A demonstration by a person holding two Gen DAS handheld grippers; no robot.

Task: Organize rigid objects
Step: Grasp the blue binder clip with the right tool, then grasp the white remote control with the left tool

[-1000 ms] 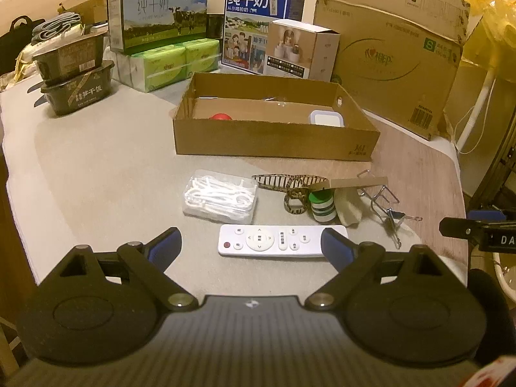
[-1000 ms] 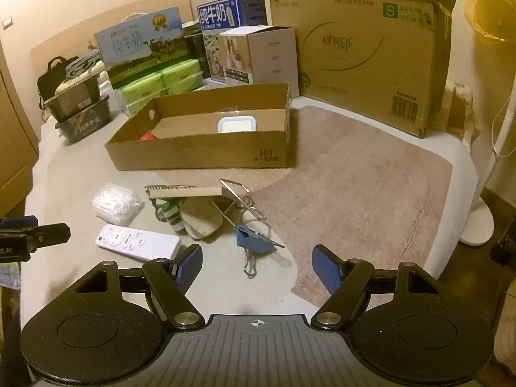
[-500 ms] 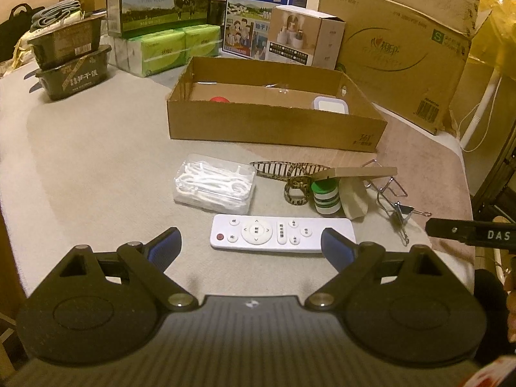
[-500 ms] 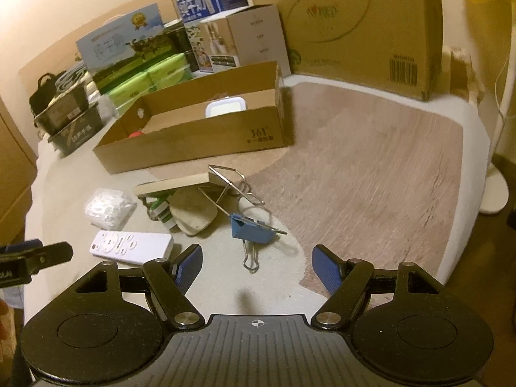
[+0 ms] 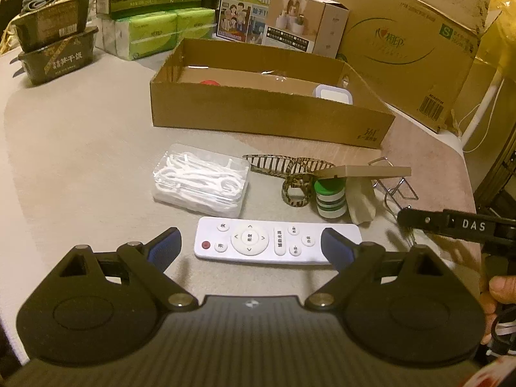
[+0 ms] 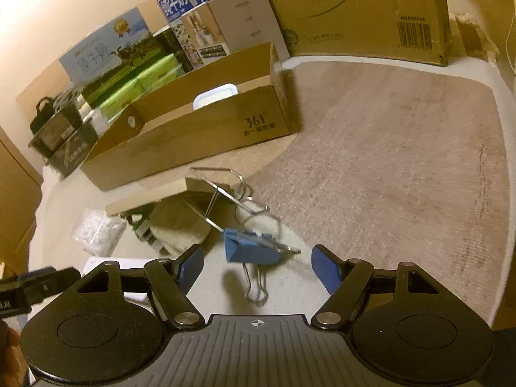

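Cardboard box (image 5: 271,119) at 12 o'clock on desk (image 5: 80,148), open-topped, white lidded container (image 5: 333,94) inside at right end. White remote (image 5: 277,240) flat at 6 o'clock, framed by left hand-held gripper (image 5: 250,246), released, jaws wide, not touching. Floss-pick case (image 5: 201,179) just beyond at 11 o'clock. Blue binder clip (image 6: 250,248) on desk between spread fingers of right hand-held gripper (image 6: 258,266), likewise released, holding nothing.
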